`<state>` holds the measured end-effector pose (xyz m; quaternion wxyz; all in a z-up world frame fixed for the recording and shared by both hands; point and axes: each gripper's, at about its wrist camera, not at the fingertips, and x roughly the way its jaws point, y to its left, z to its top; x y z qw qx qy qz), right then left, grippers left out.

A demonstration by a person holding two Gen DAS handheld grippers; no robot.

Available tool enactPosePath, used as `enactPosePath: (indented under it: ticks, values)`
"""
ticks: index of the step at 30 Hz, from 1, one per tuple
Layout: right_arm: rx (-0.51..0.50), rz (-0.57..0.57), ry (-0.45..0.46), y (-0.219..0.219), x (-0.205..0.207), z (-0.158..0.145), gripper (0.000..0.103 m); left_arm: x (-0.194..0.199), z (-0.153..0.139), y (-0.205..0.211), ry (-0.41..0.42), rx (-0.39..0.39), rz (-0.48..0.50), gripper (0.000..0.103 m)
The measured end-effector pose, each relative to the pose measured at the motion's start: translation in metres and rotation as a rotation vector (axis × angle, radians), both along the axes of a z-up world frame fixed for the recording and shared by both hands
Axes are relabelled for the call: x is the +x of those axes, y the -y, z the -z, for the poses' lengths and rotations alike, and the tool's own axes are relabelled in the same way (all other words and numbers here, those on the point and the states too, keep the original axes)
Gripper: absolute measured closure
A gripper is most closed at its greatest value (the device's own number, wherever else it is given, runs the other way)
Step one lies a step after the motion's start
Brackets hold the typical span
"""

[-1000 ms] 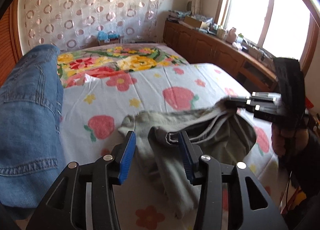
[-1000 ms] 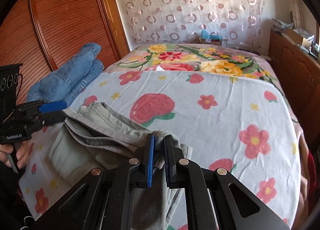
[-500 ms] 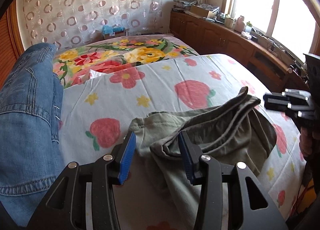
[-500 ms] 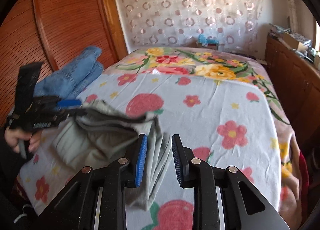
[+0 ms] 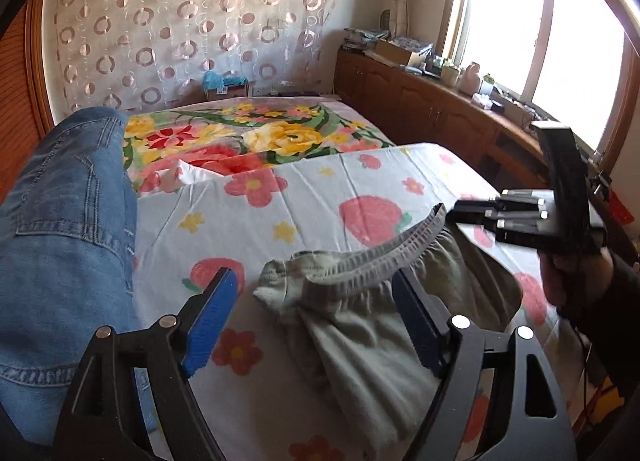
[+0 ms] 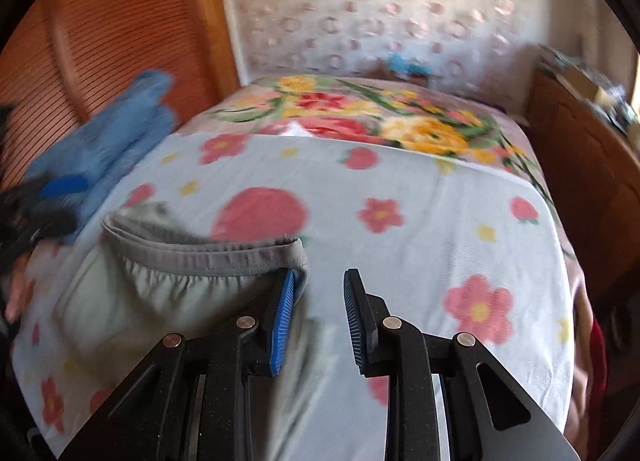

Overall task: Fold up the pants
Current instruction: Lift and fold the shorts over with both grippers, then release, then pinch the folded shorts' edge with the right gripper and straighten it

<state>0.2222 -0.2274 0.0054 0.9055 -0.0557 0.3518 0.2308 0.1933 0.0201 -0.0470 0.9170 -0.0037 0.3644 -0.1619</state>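
Observation:
Grey-green pants (image 5: 360, 313) lie bunched on the flowered bed sheet (image 5: 280, 221), with the elastic waistband (image 5: 384, 253) raised. My left gripper (image 5: 316, 313) is open, its blue pads on either side of the near end of the waistband. My right gripper (image 6: 318, 305) is open; its left pad touches the waistband's right end (image 6: 296, 257), and nothing is clamped. It also shows in the left wrist view (image 5: 472, 215), at the waistband's far end. The pants show blurred in the right wrist view (image 6: 172, 289).
Blue jeans (image 5: 60, 229) lie along the bed's left side. A flowered blanket (image 5: 256, 137) covers the far end. Wooden cabinets (image 5: 420, 109) with clutter run along the right under the window. A wooden wardrobe (image 6: 100, 33) stands on the left.
My right gripper let go of the pants and opened wider. My left gripper opened wider and stays over the waistband's near end. The pants dropped and the waistband spread out.

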Motion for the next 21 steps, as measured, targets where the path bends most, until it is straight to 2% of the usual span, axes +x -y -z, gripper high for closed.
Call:
enactPosePath:
  ticks: [5,15,16,17,20,21]
  values:
    - [0.025,0.059,0.001,0.017,-0.007,-0.002,0.076,-0.008,0.014,-0.002,-0.043,0.012,-0.012,0.023]
    - [0.118,-0.033,-0.064,0.046,-0.086,-0.002,0.076,-0.054,0.036,0.006,-0.096,0.01,0.033,0.023]
    - [0.13,-0.038,-0.07,0.05,-0.092,-0.001,0.076,-0.057,0.037,0.008,-0.099,0.009,0.039,0.026]
    - [0.135,-0.039,-0.075,0.056,-0.098,0.0,0.076,-0.06,0.038,0.009,-0.101,0.008,0.044,0.038]
    - [0.124,-0.033,-0.09,0.061,-0.105,0.005,0.076,-0.065,0.042,0.014,-0.118,0.002,0.069,0.059]
    - [0.12,-0.029,-0.101,0.061,-0.105,0.009,0.076,-0.067,0.041,0.016,-0.117,0.001,0.078,0.062]
